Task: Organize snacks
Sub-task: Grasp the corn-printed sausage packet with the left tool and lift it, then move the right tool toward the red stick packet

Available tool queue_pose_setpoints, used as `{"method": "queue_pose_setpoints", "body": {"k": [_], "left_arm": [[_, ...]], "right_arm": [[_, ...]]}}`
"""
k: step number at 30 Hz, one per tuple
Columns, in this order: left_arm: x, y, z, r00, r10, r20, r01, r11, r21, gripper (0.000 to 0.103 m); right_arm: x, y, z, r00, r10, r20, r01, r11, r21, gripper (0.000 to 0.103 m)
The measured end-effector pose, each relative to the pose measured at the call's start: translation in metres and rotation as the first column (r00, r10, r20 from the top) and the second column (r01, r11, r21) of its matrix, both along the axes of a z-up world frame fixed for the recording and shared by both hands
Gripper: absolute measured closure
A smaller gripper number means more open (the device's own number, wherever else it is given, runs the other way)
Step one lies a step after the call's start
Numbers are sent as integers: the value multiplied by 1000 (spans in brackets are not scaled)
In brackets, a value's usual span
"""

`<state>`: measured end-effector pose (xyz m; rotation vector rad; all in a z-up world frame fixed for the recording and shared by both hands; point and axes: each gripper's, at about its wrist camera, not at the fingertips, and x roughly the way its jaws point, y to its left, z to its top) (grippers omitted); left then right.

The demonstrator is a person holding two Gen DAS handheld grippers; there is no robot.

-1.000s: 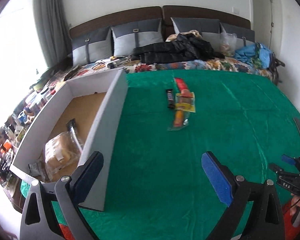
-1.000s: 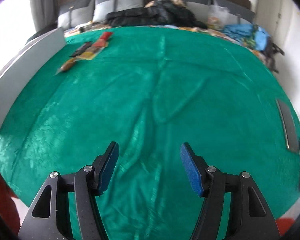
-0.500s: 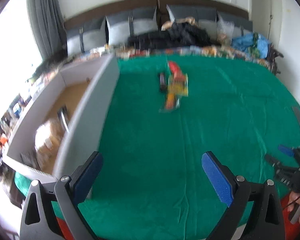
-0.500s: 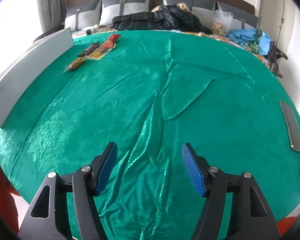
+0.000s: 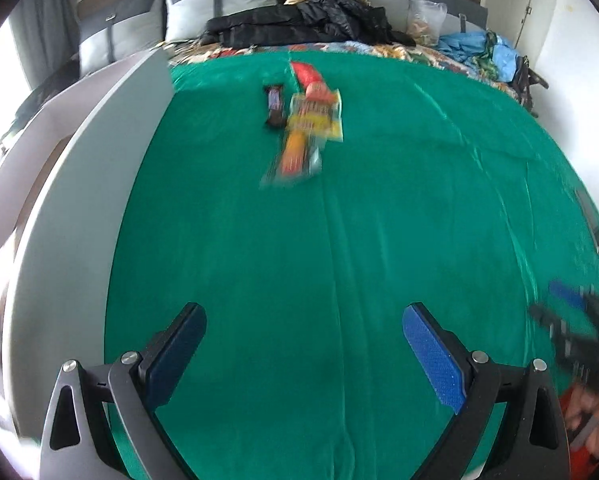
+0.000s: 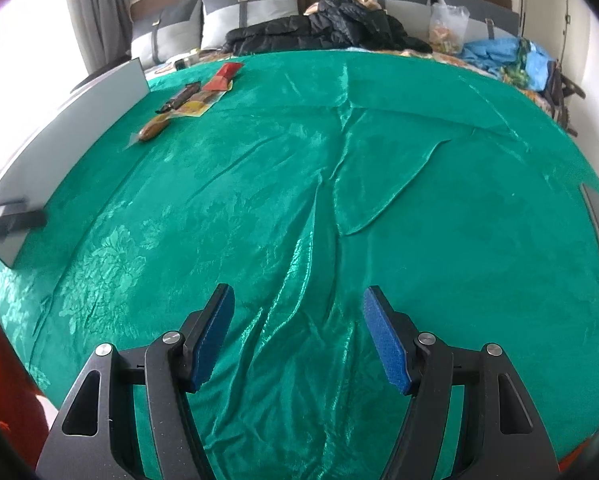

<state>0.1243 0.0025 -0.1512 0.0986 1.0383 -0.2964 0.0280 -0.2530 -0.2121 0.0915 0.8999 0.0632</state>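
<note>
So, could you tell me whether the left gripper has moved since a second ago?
Yes. The left gripper has moved forward and down along the box wall, toward the snacks.

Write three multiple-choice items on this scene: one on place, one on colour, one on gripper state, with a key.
1. Where does the dark brown snack bar lie?
A. left of the yellow snack packet
B. inside the white cardboard box
C. on the pillows

2. What colour is the shiny bedspread?
A. red
B. green
C. grey

3. How does the right gripper stand?
A. shut on a packet
B. open, nothing between its blue pads
C. shut, empty

Key: A, it sits beside the packet, toward the box; B, the cloth is green throughout; B, only cloth shows between the pads.
</note>
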Motion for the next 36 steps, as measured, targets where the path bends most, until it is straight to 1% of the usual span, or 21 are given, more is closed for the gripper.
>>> {"method": "queue_pose_setpoints", "body": {"k": [4, 6, 8, 13, 15, 16, 17, 18, 19, 20, 22, 24, 27, 29, 31, 33, 36], "left_arm": [[68, -8, 0, 999, -13, -30, 11, 999, -51, 5], [100, -14, -6, 999, -3, -52, 0, 999, -53, 8], [123, -20, -15, 998, 4, -70, -7, 999, -42, 14], [157, -29, -37, 994, 30, -102, -30, 1000, -2, 20], [163, -29, -42, 994, 42, -103, -41, 999, 12, 26], [165, -30, -45, 994, 43, -102, -41, 999, 14, 32], [166, -31, -47, 994, 34, -103, -34, 999, 10, 41], [166, -32, -48, 994, 26, -103, -26, 1000, 6, 49], [164, -34, -48, 996, 23, -81, -20, 999, 34, 55], [164, -36, -48, 997, 18, -77, -15, 999, 50, 58], [160, -35, -48, 998, 17, -59, -14, 998, 57, 61], [152, -30, -47, 998, 34, -55, -32, 999, 43, 61], [127, -17, -44, 996, 56, -63, -56, 998, 6, 61], [103, -9, -42, 997, 51, -56, -50, 999, 19, 61], [74, 0, -41, 998, 41, -40, -39, 998, 47, 61], [57, 6, -43, 999, 41, -29, -39, 997, 66, 61], [39, 16, -49, 999, 55, -2, -54, 995, 81, 55]], "right_arm": [[1, -3, -1, 1000, 5, -5, -5, 1000, 27, 33], [1, -5, -2, 1000, 6, -11, -5, 999, 45, 33], [2, -8, -2, 1000, 2, -16, -1, 998, 63, 33], [4, -15, -2, 1000, -7, -20, 10, 994, 105, 33], [6, -18, -2, 1000, -13, -21, 15, 992, 123, 33], [6, -19, -1, 1000, -15, -21, 17, 991, 131, 33], [7, -20, -1, 1000, -16, -21, 19, 990, 138, 33], [7, -22, -1, 1000, -19, -21, 22, 989, 147, 33], [6, -22, -1, 1000, -21, -20, 24, 988, 152, 33], [7, -23, -1, 1000, -24, -20, 26, 987, 159, 33], [7, -25, -1, 999, -27, -20, 29, 986, 164, 33], [7, -25, -1, 999, -31, -21, 34, 986, 166, 33], [7, -28, -1, 999, -41, -22, 44, 985, 169, 33], [7, -29, -1, 999, -47, -22, 50, 984, 172, 33], [7, -29, -1, 999, -49, -20, 52, 984, 170, 33], [6, -26, -2, 999, -47, -18, 49, 987, 156, 33], [7, -23, -2, 999, -41, -14, 42, 990, 137, 33]]}}
